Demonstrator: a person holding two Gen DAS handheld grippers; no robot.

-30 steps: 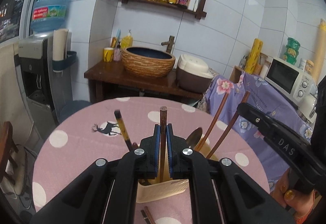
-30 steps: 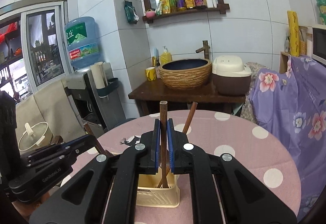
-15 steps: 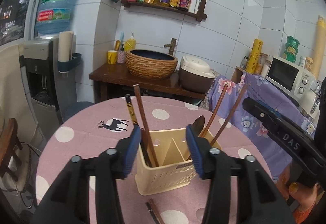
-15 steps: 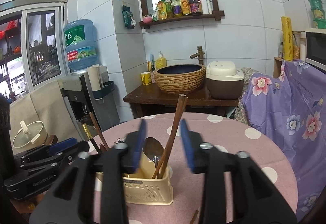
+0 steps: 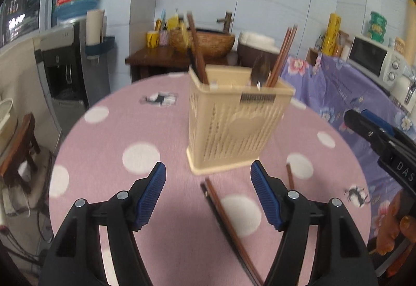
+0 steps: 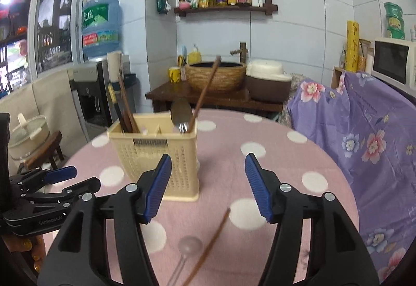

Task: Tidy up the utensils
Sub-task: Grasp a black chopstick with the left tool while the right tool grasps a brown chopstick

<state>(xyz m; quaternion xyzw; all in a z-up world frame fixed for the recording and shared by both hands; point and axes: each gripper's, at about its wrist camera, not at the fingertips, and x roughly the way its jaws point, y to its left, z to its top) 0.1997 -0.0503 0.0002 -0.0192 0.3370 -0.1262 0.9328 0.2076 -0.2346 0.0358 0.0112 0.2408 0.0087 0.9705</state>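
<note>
- My left claw (image 5: 208, 193) hangs over the near part of the round pink polka-dot surface (image 5: 140, 129); its jaws have just been opening and stand well apart, with nothing pressed between the blue pads (image 5: 152, 195).
- On the cloth below that gap lie a pair of dark wooden chopsticks (image 5: 228, 228), side by side, running from near the caddy's base toward the near edge.
- A single short chopstick (image 5: 290, 176) lies just to their right, apart from them.
- The cream slotted utensil caddy (image 5: 234, 127) stands upright around the middle of the surface, beyond both claws.
- Its left compartment holds a brown chopstick (image 5: 197, 51) and a black one with a yellow end, leaning left; the black one is blurred.
- Its right compartment holds a metal spoon (image 5: 260, 70), bowl up, and reddish chopsticks (image 5: 282, 57) leaning right.
- My right claw (image 6: 208, 185) is near the caddy's right front corner; its jaws have also just been opening, are wide now, and grip nothing.
- Under it, toward the near edge, lie a clear plastic spoon (image 6: 191, 245) and one thin brown chopstick (image 6: 210, 241), which runs just beside the spoon's bowl.
- From the right wrist view my left claw (image 6: 65, 180) shows at the surface's left edge, jaws parted.
- A purple flowered cloth (image 6: 364, 129) hangs past the right edge.
</note>
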